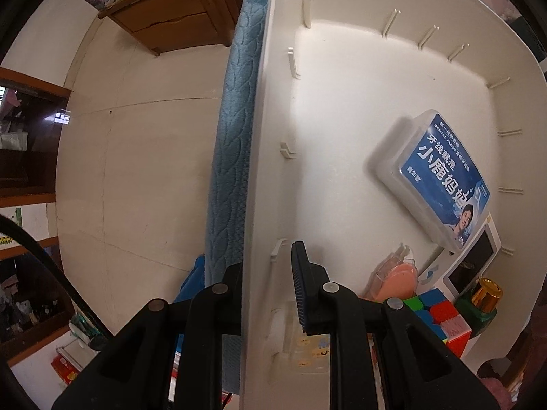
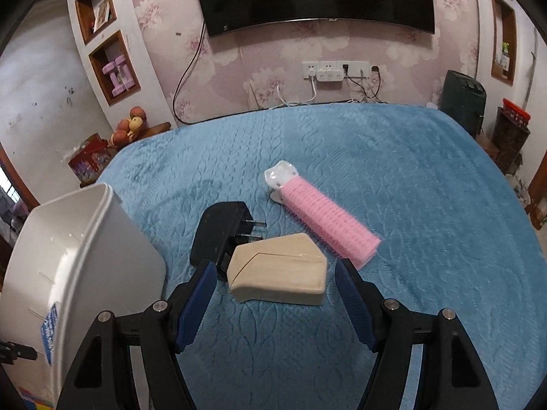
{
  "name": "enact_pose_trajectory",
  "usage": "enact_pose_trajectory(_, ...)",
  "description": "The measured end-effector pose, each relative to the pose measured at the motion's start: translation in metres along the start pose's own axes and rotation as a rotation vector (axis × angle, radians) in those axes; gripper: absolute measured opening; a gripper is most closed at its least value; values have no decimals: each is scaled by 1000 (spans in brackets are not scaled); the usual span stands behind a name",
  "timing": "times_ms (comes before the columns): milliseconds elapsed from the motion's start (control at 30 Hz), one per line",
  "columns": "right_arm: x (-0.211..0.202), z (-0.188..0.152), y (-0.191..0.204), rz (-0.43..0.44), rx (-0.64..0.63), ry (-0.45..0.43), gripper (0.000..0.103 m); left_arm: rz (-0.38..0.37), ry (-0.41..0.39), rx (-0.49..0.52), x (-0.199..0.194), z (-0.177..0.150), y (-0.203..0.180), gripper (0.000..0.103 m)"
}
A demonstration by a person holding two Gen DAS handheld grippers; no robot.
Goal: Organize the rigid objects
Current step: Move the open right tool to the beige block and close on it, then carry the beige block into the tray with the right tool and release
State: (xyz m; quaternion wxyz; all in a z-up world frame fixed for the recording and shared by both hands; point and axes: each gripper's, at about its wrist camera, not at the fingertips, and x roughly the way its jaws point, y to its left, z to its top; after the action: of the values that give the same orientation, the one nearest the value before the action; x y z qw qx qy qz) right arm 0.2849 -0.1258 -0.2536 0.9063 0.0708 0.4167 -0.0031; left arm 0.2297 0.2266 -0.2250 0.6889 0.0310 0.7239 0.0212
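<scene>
My right gripper (image 2: 275, 294) is spread wide, clamping nothing; the wooden block (image 2: 278, 278) lies just ahead of and between the blue pads (image 2: 355, 304), neither pad touching it. Judgement: the step in hand is picking up this block. To do it well I should lower until the pads bracket its long flat sides, squarely and low, clear of the black plug adapter (image 2: 218, 235) touching its far left corner, so the adapter is not dragged along. Beyond it, the pink hair roller (image 2: 328, 225) lies slantwise on the blue bedspread (image 2: 427, 188), apart from the block.

My left gripper (image 1: 265, 290) is clenched on the side wall of the white bin (image 1: 263, 157), one finger outside, one inside, steadying it at the bed's edge. Inside the bin already lie a Rubik's cube (image 1: 441, 321), a dental floss box (image 1: 441, 177) and other small items.
</scene>
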Motion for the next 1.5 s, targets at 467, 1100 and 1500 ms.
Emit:
enact_pose_trajectory(467,7,1,2,15,-25,28,69,16,-8,-60,2,-2,-2,21)
enact_pose_trajectory(1100,-38,-17,-2,17,-10,104,64,26,-15,-48,-4,-15,-7,21)
enact_pose_trajectory(1500,-95,-30,24,23,-10,79,64,-27,-31,-8,-8,-25,2,21)
